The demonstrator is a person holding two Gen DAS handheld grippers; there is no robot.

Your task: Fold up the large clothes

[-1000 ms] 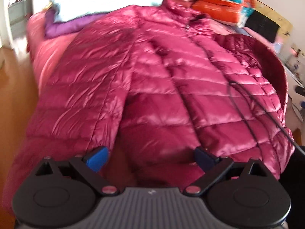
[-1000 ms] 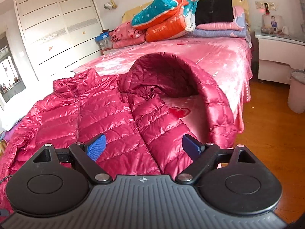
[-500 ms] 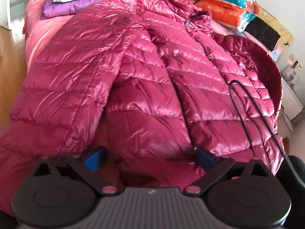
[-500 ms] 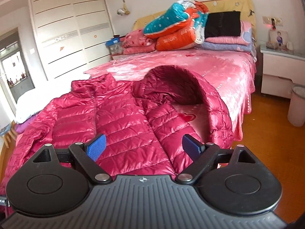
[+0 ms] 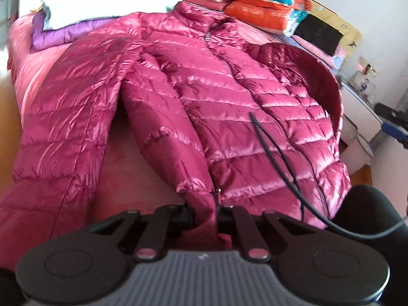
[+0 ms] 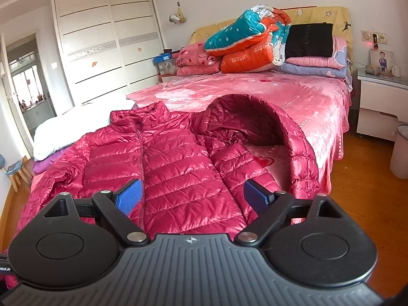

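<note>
A shiny magenta down jacket lies front up on the pink bed, collar far, hem near me. My left gripper is shut on the jacket's bottom hem by the zipper end. The left sleeve lies flat on the left. The right sleeve arches up from the bed. In the right wrist view the jacket lies just ahead of my right gripper, which is open and empty above the hem.
Folded quilts and pillows are stacked at the bed's head. A white and purple blanket lies at the jacket's far left. A nightstand and bin stand right of the bed. A black cable crosses the jacket.
My left gripper has closed on the jacket's bottom hem and pulled it, uncovering a strip of bed between sleeve and body. My right gripper stays open and has drawn back a little.
</note>
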